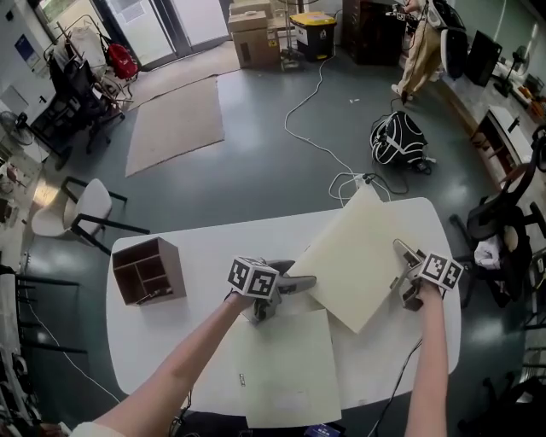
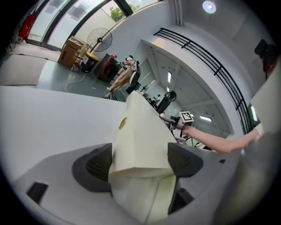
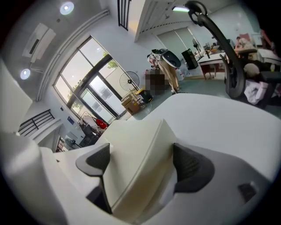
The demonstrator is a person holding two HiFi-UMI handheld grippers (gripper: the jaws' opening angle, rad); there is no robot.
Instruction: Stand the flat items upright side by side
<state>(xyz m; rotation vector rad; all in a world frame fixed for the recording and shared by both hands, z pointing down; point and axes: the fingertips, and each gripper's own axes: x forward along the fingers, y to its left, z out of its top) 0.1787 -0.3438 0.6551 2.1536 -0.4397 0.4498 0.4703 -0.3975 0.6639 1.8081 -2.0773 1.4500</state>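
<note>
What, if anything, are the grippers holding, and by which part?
Nothing is gripped: the left gripper and right gripper stand open, each around a corner of the cream board.

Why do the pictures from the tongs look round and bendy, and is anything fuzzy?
Left gripper view: the wide lens curves everything, the corners go black, the ceiling lamp glares, and the cream board up close looks soft. Right gripper view: same curving, plus a mosaic patch added afterwards. Head view: straighter, evenly lit, fairly sharp.
</note>
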